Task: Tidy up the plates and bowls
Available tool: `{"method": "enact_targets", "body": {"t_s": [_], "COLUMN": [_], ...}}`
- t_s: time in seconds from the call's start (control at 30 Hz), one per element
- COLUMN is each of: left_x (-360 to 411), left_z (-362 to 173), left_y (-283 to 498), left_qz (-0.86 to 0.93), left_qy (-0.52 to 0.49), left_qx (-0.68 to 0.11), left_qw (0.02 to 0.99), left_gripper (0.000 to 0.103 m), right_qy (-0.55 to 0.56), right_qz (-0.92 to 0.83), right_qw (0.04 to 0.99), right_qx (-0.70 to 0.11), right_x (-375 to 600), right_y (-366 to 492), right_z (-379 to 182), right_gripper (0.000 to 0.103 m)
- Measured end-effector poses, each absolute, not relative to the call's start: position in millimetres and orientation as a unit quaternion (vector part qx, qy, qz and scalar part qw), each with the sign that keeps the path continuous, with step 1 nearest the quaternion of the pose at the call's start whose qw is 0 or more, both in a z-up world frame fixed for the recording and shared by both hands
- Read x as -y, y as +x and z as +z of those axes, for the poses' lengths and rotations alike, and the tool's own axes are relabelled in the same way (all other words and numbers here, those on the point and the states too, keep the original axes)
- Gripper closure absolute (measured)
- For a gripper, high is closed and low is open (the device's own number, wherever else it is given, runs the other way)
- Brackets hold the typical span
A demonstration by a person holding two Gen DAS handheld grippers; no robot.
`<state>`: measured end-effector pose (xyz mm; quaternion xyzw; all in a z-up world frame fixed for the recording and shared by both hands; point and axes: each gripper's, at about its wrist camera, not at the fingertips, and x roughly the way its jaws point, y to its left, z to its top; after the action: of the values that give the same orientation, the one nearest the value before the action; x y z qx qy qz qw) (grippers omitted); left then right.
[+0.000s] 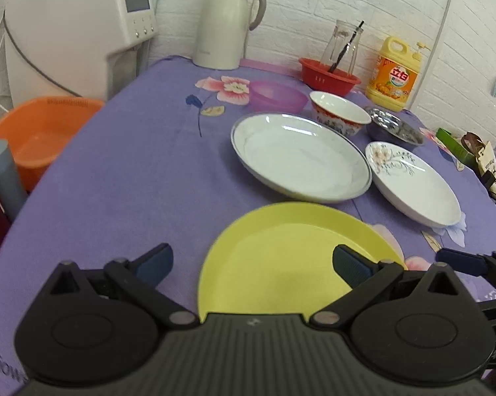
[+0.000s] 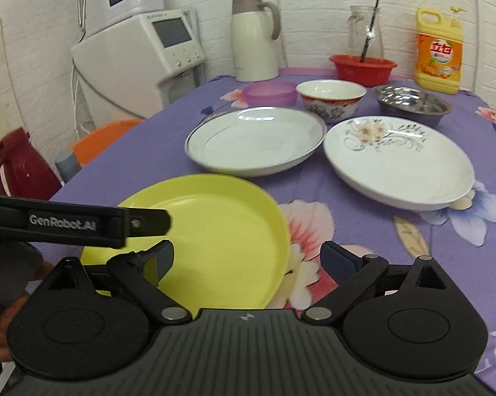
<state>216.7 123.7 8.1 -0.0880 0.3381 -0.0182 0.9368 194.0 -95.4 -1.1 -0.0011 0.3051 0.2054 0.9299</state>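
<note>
Yellow plate (image 1: 291, 260) lies flat on the purple tablecloth (image 1: 132, 181), nearest both grippers. Its rim sits between the spread, empty fingers of the left gripper (image 1: 253, 264), directly ahead. The right gripper (image 2: 248, 260), also spread and empty, has the plate ahead and to its left. Beyond stand a silver-rimmed white plate (image 1: 297, 156) and a flowered plate (image 1: 413, 181), then three bowls further back.
</note>
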Motion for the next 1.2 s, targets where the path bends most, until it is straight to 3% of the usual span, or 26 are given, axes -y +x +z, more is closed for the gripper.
{"method": "enact_targets", "body": {"t_s": [0.4,0.67,0.87,1.2], "left_x": [-166.9,-174.4,-175.1,-184.6], "left_z": [44.1,20.8,12.6,11.4], "left_y": [312.0,325.6,331.5,328.8], "left_qz": [0.034,0.031,0.019,0.032], "left_qy": [-0.086,-0.076,-0.082,-0.084], "left_qx": [-0.342,-0.367,-0.373,-0.372], "left_qw": [0.935,0.926,0.924,0.924], "left_gripper": [0.001,0.001,0.001,0.001], "right_qy": [-0.028,-0.047,-0.074,-0.077], "right_qz": [0.223,0.226,0.238,0.265], "right_qw": [0.938,0.916,0.889,0.889], "right_qx": [-0.264,-0.328,-0.383,-0.364], "right_x": [91.5,63.3,41.5,11.6], "right_y": [293.1,387.9,408.7,405.6], "right_z": [27.1,8.8,-7.2,-0.4], "right_gripper": [0.000,0.000,0.000,0.000]}}
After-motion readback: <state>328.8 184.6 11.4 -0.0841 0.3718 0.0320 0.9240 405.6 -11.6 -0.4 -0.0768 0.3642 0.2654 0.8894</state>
